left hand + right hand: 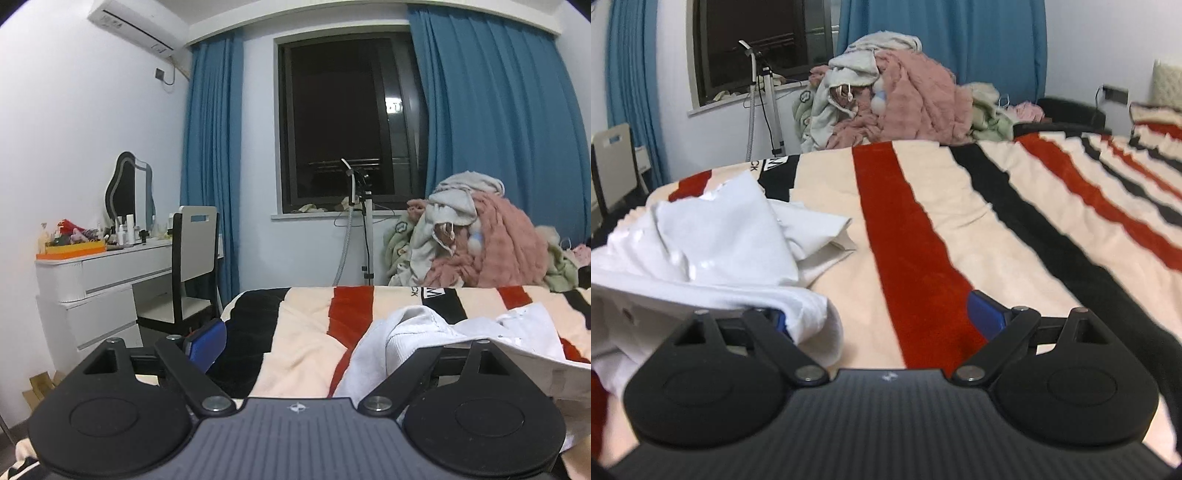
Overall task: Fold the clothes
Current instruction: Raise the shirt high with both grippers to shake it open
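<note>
A crumpled white garment (713, 236) lies on the striped bed cover (923, 206) at the left of the right wrist view. It also shows at the lower right of the left wrist view (417, 339). My left gripper (314, 343) is open, with its blue left pad (207, 343) in sight and its right finger hidden under the white cloth. My right gripper (882, 314) is open. Its left finger is draped by the garment's edge, and its blue right pad (986, 314) hangs over the red stripe.
A heap of pink, grey and green clothes (894, 96) sits at the bed's far edge. A white dressing table (110, 273) with a chair (192, 266) stands left of the bed. A garment steamer stand (364, 229) is below the dark window with blue curtains.
</note>
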Action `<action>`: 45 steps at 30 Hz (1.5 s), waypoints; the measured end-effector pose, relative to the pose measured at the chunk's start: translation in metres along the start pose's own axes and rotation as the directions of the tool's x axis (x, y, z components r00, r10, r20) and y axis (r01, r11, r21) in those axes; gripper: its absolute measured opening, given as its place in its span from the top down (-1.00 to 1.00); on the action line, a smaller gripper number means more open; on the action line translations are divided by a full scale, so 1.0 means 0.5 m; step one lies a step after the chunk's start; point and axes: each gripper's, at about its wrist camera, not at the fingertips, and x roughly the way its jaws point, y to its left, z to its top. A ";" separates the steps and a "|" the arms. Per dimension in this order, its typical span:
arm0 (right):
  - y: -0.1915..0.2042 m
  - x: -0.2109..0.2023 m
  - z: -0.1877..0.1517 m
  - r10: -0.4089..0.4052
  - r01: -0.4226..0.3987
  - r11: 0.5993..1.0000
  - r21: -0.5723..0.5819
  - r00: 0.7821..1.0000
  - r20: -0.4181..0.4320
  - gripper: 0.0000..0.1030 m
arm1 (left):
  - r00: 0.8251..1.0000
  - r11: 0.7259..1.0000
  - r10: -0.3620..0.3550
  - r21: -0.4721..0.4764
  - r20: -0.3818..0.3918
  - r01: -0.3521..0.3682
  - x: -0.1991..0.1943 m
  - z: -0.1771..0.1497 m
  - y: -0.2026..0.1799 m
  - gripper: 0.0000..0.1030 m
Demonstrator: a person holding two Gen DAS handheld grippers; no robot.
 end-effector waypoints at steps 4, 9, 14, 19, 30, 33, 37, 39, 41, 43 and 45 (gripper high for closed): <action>-0.014 -0.079 0.008 -0.032 0.030 0.999 0.027 0.994 0.102 -0.77 | 0.999 0.999 -0.001 -0.035 0.048 0.003 -0.081 0.025 0.026 -0.70; -0.017 -0.195 0.097 -0.018 0.017 1.000 0.006 0.958 0.286 -0.77 | 0.991 0.995 -0.011 -0.096 0.135 0.024 -0.171 0.122 0.066 -0.71; -0.031 -0.341 0.265 0.030 -0.016 0.999 -0.034 0.883 0.468 -0.77 | 0.959 0.993 -0.048 -0.090 0.280 0.076 -0.262 0.289 0.102 -0.71; -0.060 -0.514 0.451 0.108 -0.087 0.994 -0.064 0.782 0.614 -0.77 | 0.910 0.990 -0.066 -0.087 0.409 0.110 -0.378 0.520 0.145 -0.72; -0.131 -0.812 0.711 0.163 -0.146 0.985 -0.093 0.612 0.774 -0.77 | 0.843 0.983 -0.101 -0.076 0.528 0.166 -0.617 0.890 0.192 -0.81; -0.144 -0.851 0.749 0.167 -0.152 0.984 -0.093 0.601 0.782 -0.78 | 0.844 0.982 -0.102 -0.082 0.526 0.170 -0.644 0.930 0.185 -0.90; -0.145 -0.834 0.763 0.154 -0.112 0.988 -0.106 0.628 0.763 -0.78 | 0.878 0.976 -0.135 -0.093 0.459 0.199 -0.606 0.922 0.161 -0.93; -0.139 -0.796 0.753 0.147 -0.089 0.989 -0.117 0.656 0.740 -0.78 | 0.895 0.976 -0.149 -0.086 0.421 0.202 -0.556 0.895 0.141 -0.95; -0.134 -0.737 0.742 0.139 -0.074 0.990 -0.123 0.694 0.706 -0.78 | 0.911 0.974 -0.167 -0.081 0.377 0.212 -0.480 0.850 0.119 -0.96; -0.125 -0.662 0.730 0.129 -0.063 0.990 -0.124 0.739 0.661 -0.78 | 0.928 0.973 -0.185 -0.076 0.324 0.220 -0.393 0.800 0.090 -0.97; -0.114 -0.584 0.720 0.118 -0.050 0.991 -0.127 0.780 0.615 -0.78 | 0.946 0.976 -0.179 -0.070 0.272 0.205 -0.297 0.756 0.064 -0.98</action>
